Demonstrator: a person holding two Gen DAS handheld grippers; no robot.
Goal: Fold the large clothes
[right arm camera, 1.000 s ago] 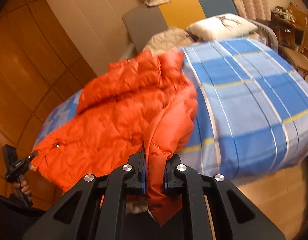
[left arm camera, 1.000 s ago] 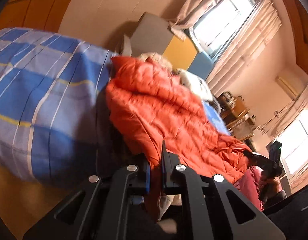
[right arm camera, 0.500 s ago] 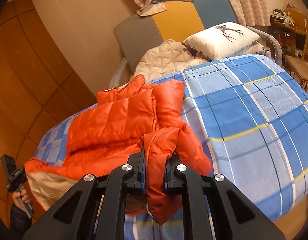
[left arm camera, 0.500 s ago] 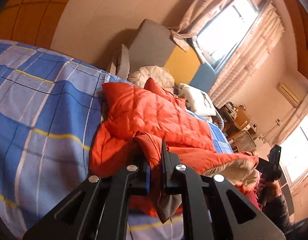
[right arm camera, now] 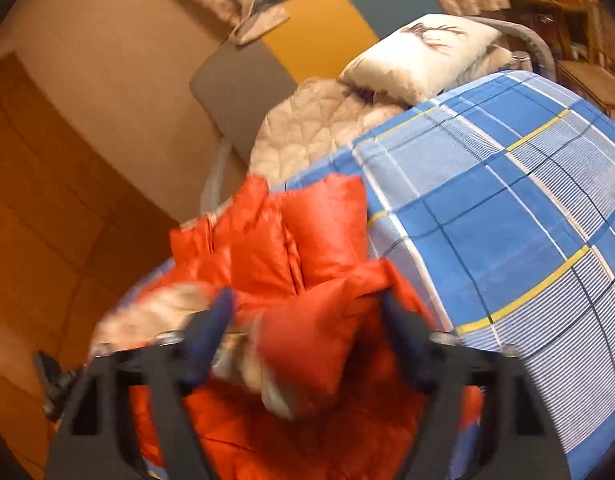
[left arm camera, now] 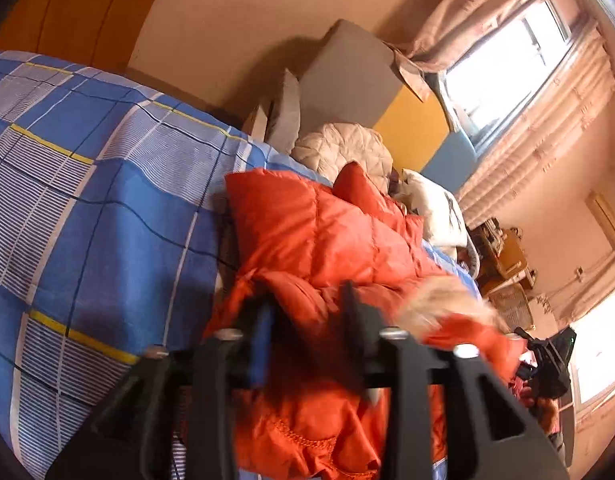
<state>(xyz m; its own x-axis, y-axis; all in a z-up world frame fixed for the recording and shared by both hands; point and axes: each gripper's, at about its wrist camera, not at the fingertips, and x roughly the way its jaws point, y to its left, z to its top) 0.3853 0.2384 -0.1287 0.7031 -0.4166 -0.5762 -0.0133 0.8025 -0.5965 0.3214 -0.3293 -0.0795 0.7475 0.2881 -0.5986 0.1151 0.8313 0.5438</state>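
Note:
An orange down jacket (left arm camera: 319, 236) with a pale lining lies folded over itself on the bed's blue checked sheet (left arm camera: 107, 208). My left gripper (left arm camera: 307, 312) hovers at its near edge; its jaws are opening, and loose orange fabric sits between them without being pinched. In the right wrist view the same jacket (right arm camera: 299, 236) lies ahead. My right gripper (right arm camera: 307, 308) has its jaws opening wide, and a blurred fold of jacket drops between the fingers (right arm camera: 221, 312). Each gripper appears at the edge of the other's view.
A beige quilted garment (right arm camera: 315, 128) and a white pillow (right arm camera: 427, 48) lie at the head of the bed, against a grey, yellow and blue headboard (right arm camera: 307, 40). Curtained windows (left arm camera: 507, 48) and cluttered wooden furniture (left arm camera: 503, 252) stand beyond. Wood panelling (right arm camera: 35, 200) lines one wall.
Both grippers carried the jacket's edge forward over the bed, doubling it over. Their jaws, shut on orange fabric before, now stand apart and the fabric is slipping free.

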